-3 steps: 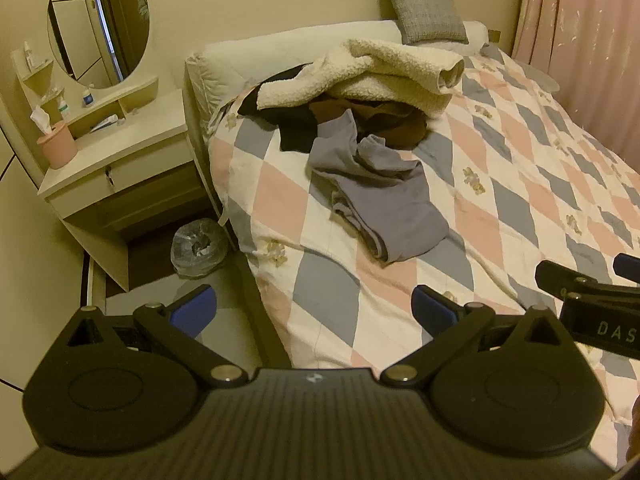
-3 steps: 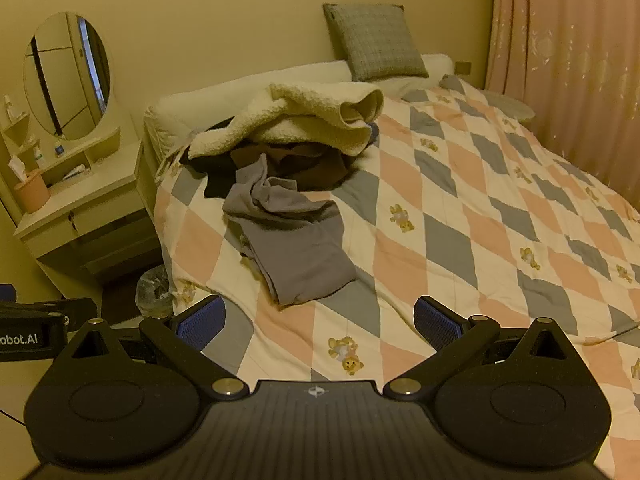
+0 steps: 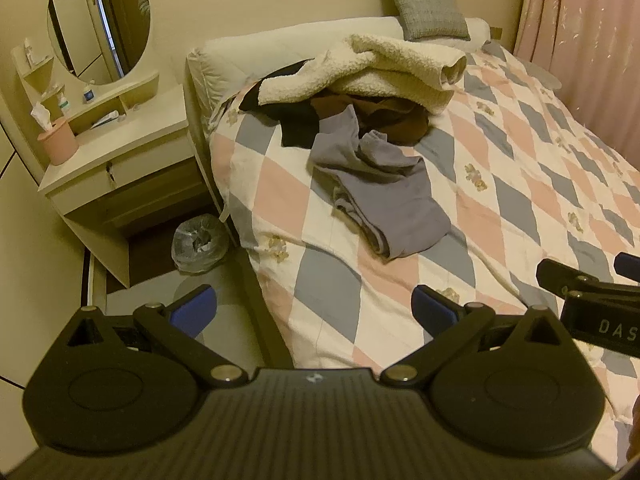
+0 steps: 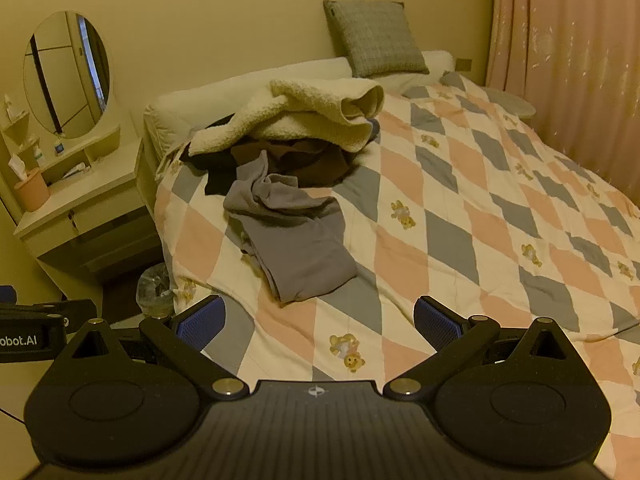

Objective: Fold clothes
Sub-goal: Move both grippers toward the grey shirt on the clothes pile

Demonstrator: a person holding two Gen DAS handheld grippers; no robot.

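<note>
Blue-padded left tongs [image 3: 314, 312] and right tongs [image 4: 318, 322] hang wide apart, empty, over the near bed edge. Farther up the checked quilt [image 4: 460, 216] lies a crumpled grey garment [image 4: 296, 236], then a cream blanket [image 4: 316, 116] on dark clothes [image 4: 304, 162].

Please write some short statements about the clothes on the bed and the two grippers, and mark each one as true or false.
1. The left gripper is open and holds nothing. True.
2. The right gripper is shut on the grey garment. False: it is open and empty, and the grey garment lies apart from it on the quilt.
3. The cream fleece blanket lies on top of the dark clothes. True.
4. The grey garment is neatly folded. False: it lies crumpled, with one end reaching up onto the pile.
5. The grey cushion lies on the floor. False: it leans against the wall at the head of the bed.
</note>
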